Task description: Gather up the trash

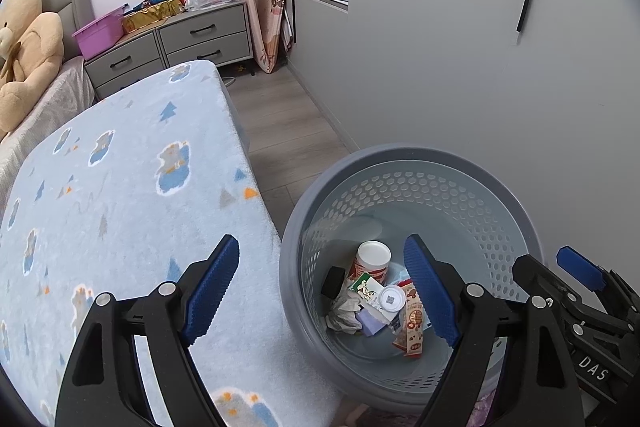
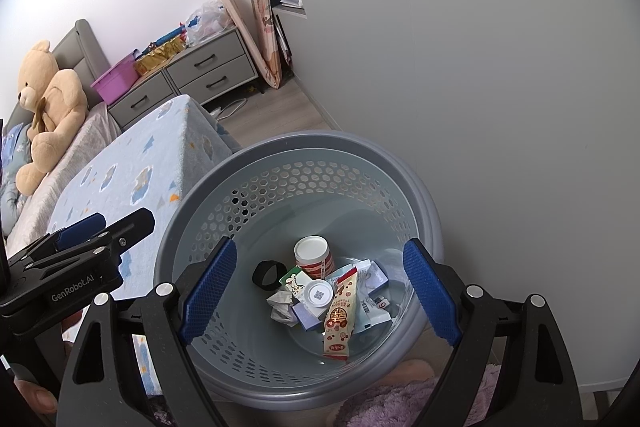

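Note:
A grey perforated trash basket stands on the floor between the bed and the wall; it also shows in the right wrist view. Inside lie a red-and-white cup, a snack wrapper, a crumpled tissue, a black ring and small boxes. My left gripper is open and empty, held over the bed edge and the basket's left rim. My right gripper is open and empty, straight above the basket. Each gripper shows at the edge of the other's view.
The bed with a light blue patterned blanket lies to the left, a teddy bear at its head. Grey drawers with a purple tub stand at the back. A white wardrobe wall is on the right.

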A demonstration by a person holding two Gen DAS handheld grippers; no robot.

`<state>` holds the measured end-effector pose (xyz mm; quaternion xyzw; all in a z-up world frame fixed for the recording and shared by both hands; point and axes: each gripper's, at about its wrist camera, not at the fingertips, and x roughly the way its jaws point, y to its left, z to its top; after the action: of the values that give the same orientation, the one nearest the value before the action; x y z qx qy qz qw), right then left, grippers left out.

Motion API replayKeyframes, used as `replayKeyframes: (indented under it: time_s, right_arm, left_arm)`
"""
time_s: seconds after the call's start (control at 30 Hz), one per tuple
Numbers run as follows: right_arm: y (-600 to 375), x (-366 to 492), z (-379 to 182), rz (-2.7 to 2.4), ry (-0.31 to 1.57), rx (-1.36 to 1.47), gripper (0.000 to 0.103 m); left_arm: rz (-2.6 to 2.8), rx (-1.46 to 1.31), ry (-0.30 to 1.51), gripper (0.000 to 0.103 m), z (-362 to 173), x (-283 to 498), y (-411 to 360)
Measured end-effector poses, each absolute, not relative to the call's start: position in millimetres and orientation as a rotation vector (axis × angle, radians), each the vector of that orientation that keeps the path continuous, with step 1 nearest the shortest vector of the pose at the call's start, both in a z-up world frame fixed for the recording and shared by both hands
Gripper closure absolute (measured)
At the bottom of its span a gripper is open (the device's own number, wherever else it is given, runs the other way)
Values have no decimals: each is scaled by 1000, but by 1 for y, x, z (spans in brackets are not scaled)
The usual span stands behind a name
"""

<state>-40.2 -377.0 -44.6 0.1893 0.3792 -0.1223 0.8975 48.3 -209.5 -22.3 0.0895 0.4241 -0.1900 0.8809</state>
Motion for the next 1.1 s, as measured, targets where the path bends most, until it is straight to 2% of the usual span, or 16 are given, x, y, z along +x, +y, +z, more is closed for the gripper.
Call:
replayKeyframes:
  time_s: [1.1]
  right_arm:
    - [-374, -42, -44, -249, 785, 391, 20]
  left_arm:
    - [-392, 196, 885, 22, -22, 47, -211]
